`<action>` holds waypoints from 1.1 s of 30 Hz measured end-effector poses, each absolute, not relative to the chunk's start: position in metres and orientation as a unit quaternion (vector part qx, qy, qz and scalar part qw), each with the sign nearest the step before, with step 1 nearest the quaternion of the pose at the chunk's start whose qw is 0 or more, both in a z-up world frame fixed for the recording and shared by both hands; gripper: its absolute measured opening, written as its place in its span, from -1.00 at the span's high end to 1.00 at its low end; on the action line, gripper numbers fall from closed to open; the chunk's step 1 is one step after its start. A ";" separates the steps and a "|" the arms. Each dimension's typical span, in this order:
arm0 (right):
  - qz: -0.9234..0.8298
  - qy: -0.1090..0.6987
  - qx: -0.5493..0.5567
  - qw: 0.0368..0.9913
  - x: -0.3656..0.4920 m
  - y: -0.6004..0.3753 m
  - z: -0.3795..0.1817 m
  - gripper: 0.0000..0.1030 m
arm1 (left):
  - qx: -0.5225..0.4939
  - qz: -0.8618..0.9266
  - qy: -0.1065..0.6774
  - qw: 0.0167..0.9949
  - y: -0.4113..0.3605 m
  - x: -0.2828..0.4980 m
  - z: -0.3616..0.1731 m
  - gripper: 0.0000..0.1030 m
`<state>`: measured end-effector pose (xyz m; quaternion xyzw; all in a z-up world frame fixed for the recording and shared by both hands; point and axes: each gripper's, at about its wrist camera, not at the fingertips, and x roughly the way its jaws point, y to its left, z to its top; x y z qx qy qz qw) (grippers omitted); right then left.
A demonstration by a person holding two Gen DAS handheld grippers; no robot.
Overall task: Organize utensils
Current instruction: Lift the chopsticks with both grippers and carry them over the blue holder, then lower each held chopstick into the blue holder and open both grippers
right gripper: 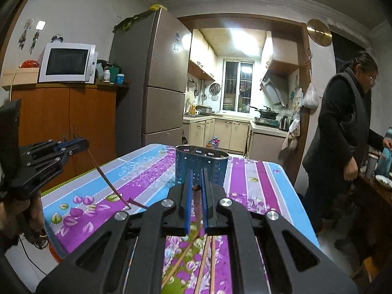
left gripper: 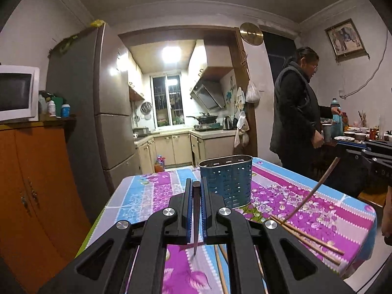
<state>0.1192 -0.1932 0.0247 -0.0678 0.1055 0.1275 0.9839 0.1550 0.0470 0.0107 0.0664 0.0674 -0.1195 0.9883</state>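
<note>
A: Each gripper pinches one chopstick: left gripper (left gripper: 195,191) a dark one (left gripper: 196,220), right gripper (right gripper: 196,183) a brownish one (right gripper: 196,210), both above the bench (left gripper: 152,191), just short of the blue holder (left gripper: 226,181).

B: Handling?

A: Light, stiff, thin and probably slick, so they may swivel between the fingers. Grip near the thick end. More chopsticks (left gripper: 308,238) lie loose on the bench.

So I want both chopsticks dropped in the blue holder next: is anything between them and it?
Nothing visible blocks either path. The left gripper and the right gripper each clamp a chopstick, and only bare tablecloth lies before the blue holder, whose open top shows nothing sticking out.
</note>
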 end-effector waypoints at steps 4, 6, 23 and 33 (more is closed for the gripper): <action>0.137 0.116 -0.066 0.981 0.138 -0.192 0.033 0.90 | 0.065 -0.124 0.083 0.987 0.046 0.177 0.024 0.85; 0.143 0.124 -0.060 0.980 0.147 -0.194 0.039 0.90 | 0.069 -0.125 0.088 0.986 0.043 0.186 0.031 0.85; 0.182 0.133 0.027 0.974 0.216 -0.233 0.096 0.90 | 0.075 -0.130 0.097 0.984 0.032 0.217 0.124 0.85; 0.202 0.165 0.027 0.965 0.240 -0.219 0.086 0.90 | 0.068 -0.139 0.113 0.981 0.028 0.234 0.137 0.85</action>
